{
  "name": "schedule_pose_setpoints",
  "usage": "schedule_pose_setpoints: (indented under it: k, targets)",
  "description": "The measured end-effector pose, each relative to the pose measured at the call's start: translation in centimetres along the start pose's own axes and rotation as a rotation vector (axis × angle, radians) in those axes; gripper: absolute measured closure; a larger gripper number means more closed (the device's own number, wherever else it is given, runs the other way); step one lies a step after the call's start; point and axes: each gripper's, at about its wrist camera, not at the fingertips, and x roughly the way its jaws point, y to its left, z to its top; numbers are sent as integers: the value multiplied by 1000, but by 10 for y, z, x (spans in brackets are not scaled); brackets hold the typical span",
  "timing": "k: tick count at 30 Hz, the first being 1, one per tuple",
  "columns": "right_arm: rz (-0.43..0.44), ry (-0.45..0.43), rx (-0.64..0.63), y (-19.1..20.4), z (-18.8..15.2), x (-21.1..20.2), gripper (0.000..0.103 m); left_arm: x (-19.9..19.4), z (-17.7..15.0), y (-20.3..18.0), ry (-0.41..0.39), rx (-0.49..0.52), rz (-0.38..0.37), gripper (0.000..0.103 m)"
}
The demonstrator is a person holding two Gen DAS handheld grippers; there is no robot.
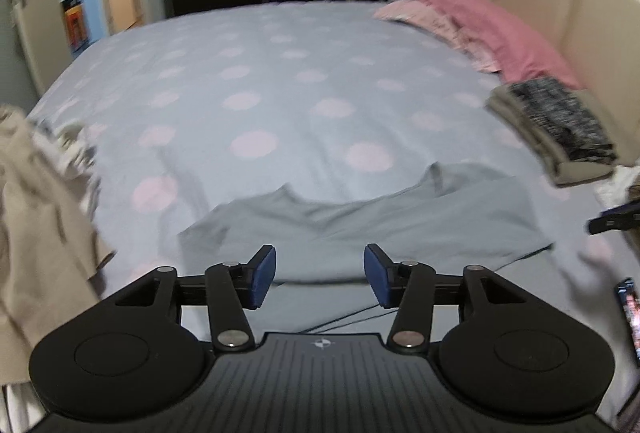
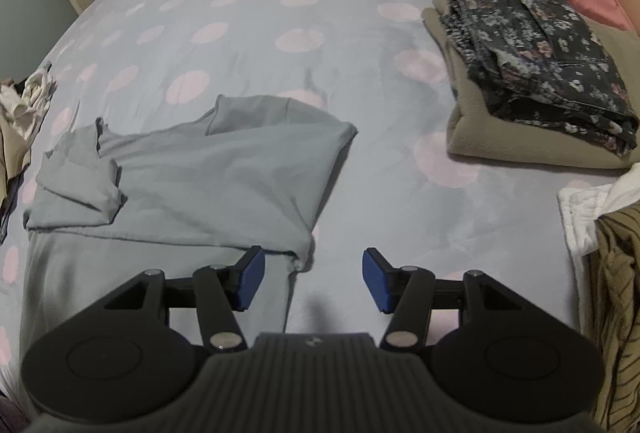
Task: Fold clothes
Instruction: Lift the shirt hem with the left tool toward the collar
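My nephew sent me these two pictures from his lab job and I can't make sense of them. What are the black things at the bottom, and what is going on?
Each black thing is a hand-held claw with two blue-padded fingers; a person carries one in each hand. A small camera sits on each and looks forward along the fingers, so one picture comes from the left claw and the other from the right claw. Both are open and hold nothing. They point at a bed with a dotted cover. On it lies a grey garment, partly folded. To the right is a pile of folded clothes, a dark flowered piece on top of an olive one. Pink pillows lie by the headboard, and more loose clothes wait on the left.
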Motion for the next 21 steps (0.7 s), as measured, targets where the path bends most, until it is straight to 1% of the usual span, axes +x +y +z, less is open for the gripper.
schedule_pose_setpoints:
  k: [4,10,15,18,20,21]
  targets:
    - [6,13,-24,10,1,7,45,21,-7,23,46,-78,33,53]
    - [12,25,-38,15,2,15,44,58,-7,47,107,-225,16,53]
    - [-5,46,-34,13,1,24,44,86,3,61,146,-313,22,52]
    - [-10,59,-30,11,1,30,44,104,1,69,169,-373,20,52]
    - [-14,63,-31,11,2,32,44,113,-2,72,167,-411,12,54]
    - [-16,64,-31,11,3,33,44,113,-4,73,146,-416,4,62]
